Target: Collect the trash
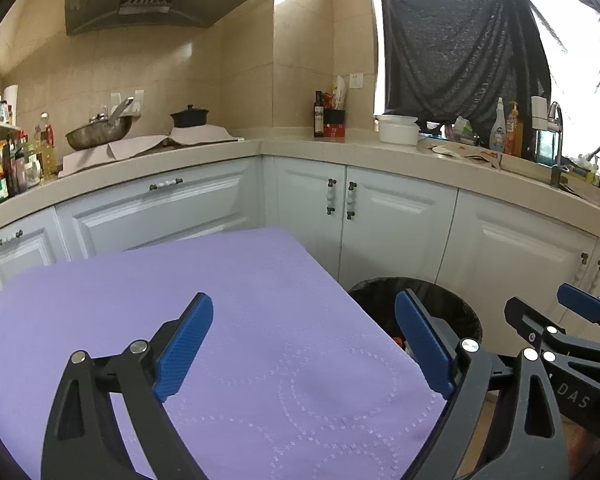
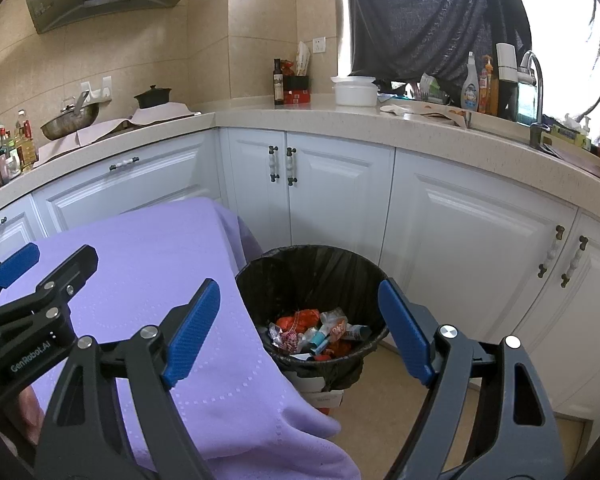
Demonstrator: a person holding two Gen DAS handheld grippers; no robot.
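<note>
Left gripper and right gripper, both spread wide and holding nothing. The trash lies inside the black-lined bin, which stands on the floor touching the draped edge of the purple tablecloth, near the white cabinets.

A round bin lined with a black plastic bag stands upright on the floor just ahead of the right gripper, showing between its spread fingers. Crumpled red, white and clear wrappers lie heaped at its bottom.
</note>
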